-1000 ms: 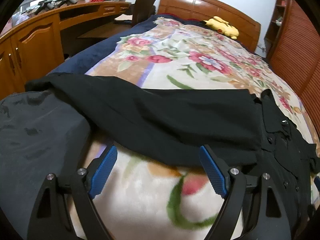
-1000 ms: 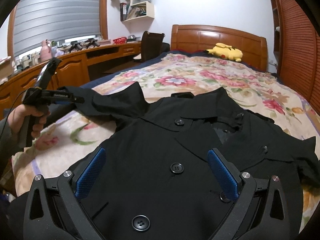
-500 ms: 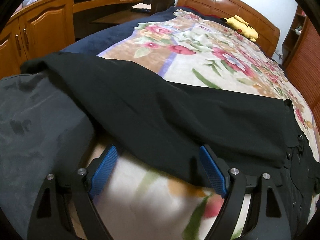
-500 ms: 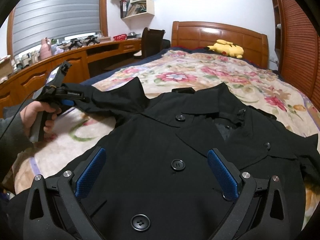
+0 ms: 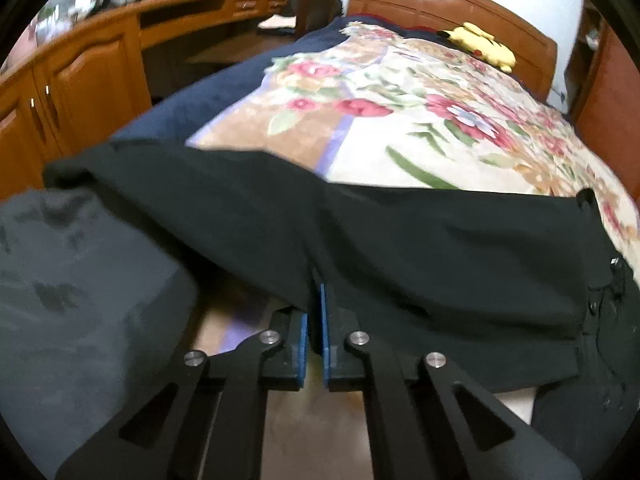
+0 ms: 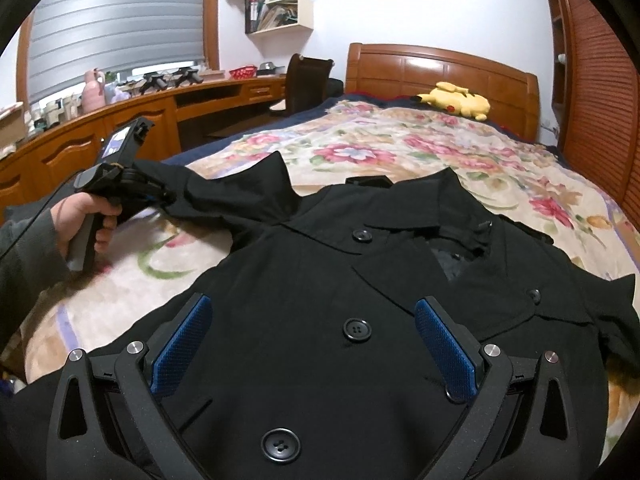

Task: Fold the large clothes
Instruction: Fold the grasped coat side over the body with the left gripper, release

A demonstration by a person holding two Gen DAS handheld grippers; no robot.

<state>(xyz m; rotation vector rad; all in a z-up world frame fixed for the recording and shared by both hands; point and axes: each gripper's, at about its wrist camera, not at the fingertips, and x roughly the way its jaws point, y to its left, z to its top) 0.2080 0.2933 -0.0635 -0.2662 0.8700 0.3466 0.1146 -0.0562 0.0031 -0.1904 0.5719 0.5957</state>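
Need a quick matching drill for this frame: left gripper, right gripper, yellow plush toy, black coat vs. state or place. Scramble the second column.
Things:
1. left gripper
2. right gripper
3. yellow plush toy
4. black coat

States or places:
A. lies by the headboard
B. jaws wide apart, hovering over the buttoned front
C. spread out on the floral blanket
D. shut on the sleeve

Pairs: 1-D, 2-B, 3-A, 4-C
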